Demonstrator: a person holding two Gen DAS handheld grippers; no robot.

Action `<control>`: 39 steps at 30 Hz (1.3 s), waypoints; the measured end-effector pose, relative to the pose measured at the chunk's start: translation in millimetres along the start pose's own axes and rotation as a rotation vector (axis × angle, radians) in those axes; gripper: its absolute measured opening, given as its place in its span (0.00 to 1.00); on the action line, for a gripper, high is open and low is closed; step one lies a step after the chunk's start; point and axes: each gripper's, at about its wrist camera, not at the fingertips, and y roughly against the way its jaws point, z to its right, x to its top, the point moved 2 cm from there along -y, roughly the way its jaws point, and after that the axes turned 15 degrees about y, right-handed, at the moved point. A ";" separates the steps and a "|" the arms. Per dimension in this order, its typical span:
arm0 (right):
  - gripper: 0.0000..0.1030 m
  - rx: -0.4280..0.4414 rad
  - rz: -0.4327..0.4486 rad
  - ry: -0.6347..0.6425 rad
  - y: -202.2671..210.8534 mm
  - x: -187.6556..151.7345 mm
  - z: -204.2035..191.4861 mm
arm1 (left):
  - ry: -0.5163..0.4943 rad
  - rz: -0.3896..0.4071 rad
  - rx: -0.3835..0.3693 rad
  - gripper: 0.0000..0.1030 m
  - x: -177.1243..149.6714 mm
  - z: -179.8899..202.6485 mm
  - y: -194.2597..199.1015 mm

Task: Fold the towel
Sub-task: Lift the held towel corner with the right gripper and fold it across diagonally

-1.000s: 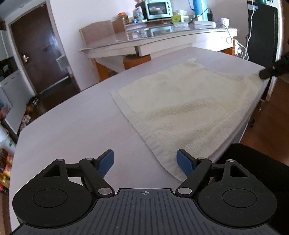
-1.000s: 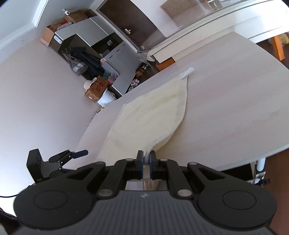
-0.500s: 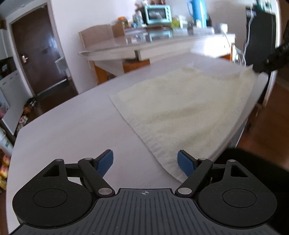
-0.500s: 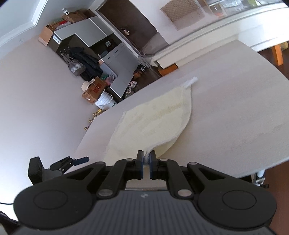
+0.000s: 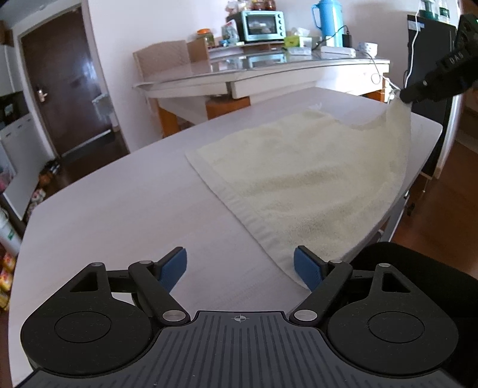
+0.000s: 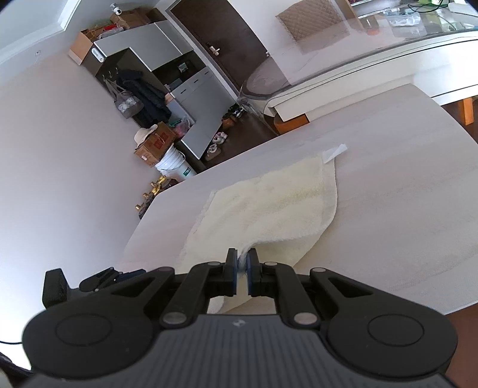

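A cream towel (image 5: 310,176) lies spread on the pale wooden table (image 5: 125,209). My right gripper (image 6: 242,262) is shut on one towel corner and holds it up off the table, so the cloth (image 6: 269,206) rises in a peak toward the pads. The left wrist view shows that same gripper (image 5: 409,94) at the far right with the lifted corner hanging from it. My left gripper (image 5: 240,267) stands open just above the table at the towel's near corner, its right pad (image 5: 304,267) over the hem, nothing between the fingers.
A glass-topped table (image 5: 269,74) behind holds a toaster oven (image 5: 260,25), a blue jug (image 5: 327,21) and boxes. A dark door (image 5: 59,89) is at the left. The table edge (image 5: 418,167) drops off at the right, near a black seat (image 5: 418,268).
The right gripper has risen with the towel corner, lifting more of the cloth off the table. The left gripper has stayed in place, open.
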 end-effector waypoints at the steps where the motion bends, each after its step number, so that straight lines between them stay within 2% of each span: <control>1: 0.07 -0.002 0.004 -0.001 -0.1 2.8 -0.6 | -0.005 -0.001 -0.001 0.82 0.5 -0.1 -0.4; 8: 0.07 0.003 0.025 0.028 -17.4 44.5 -11.4 | -0.011 0.001 -0.009 0.82 0.6 -2.1 -1.7; 15: 0.07 0.015 -0.066 0.143 -86.9 110.7 -36.5 | 0.048 0.007 -0.029 0.82 2.8 -14.4 -0.4; 21: 0.07 0.031 -0.144 0.212 -145.8 142.3 -59.6 | 0.060 0.000 -0.057 0.83 0.9 -18.1 -5.5; 30: 0.07 0.067 -0.279 0.275 -227.0 148.6 -82.6 | 0.051 0.014 -0.039 0.84 0.5 -14.5 -6.0; 36: 0.07 0.008 -0.386 0.287 -277.2 126.9 -76.9 | 0.096 0.008 -0.057 0.85 0.4 -18.7 -8.6; 39: 0.07 0.009 -0.389 0.284 -284.4 120.2 -74.1 | 0.118 0.005 -0.066 0.85 -0.2 -21.0 -9.3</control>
